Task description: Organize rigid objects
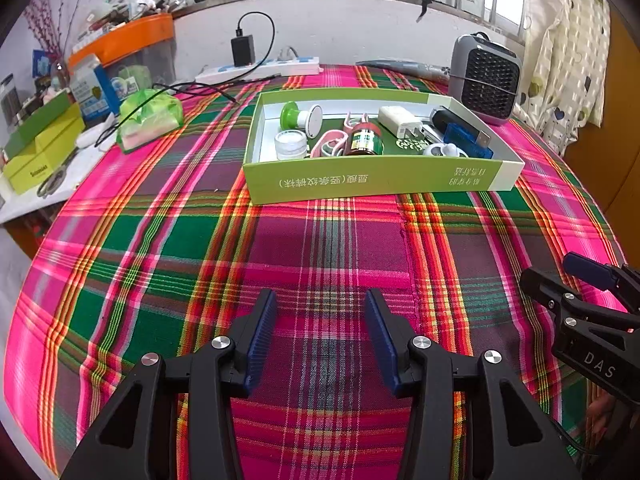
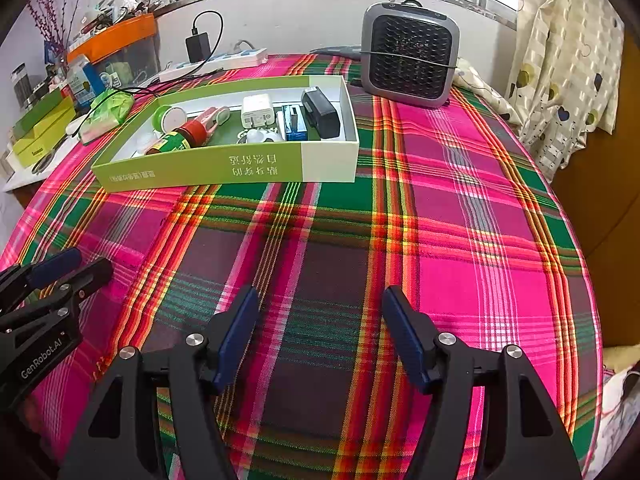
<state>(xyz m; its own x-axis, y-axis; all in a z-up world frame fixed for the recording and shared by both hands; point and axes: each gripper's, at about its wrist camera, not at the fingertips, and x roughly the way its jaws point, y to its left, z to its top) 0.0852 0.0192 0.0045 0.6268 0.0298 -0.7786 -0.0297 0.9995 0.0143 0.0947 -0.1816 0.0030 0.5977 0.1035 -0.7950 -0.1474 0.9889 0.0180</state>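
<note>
Through my left wrist camera, my left gripper [image 1: 321,334] hung over bare plaid cloth [image 1: 320,240], its blue-padded jaws spread wide with nothing between them. Ahead sat the shallow green-and-white cardboard box [image 1: 372,178], already holding the rigid things: a green-and-white spool-shaped piece [image 1: 301,117], a small round clear jar [image 1: 291,144], a pink plastic clip [image 1: 329,145], a brown bottle with a green label [image 1: 364,141], a white plug-in charger [image 1: 401,121], a black block [image 1: 450,120] and a blue brush-like piece [image 1: 466,139]. My right gripper [image 1: 576,280] showed at the right edge.

Through my right wrist camera, my right gripper [image 2: 320,332] was likewise wide open and empty above the cloth, well short of the box [image 2: 224,168], with a grey square fan heater [image 2: 410,56] beyond it. My left gripper [image 2: 60,270] sat at the left edge.

I saw nothing loose on the cloth, so I judged the gathering largely done. To finish well, I should have checked the cloth's far edges before pulling away, kept both jaws clear of the box walls, and avoided nudging the bottle lying on its side.
</note>
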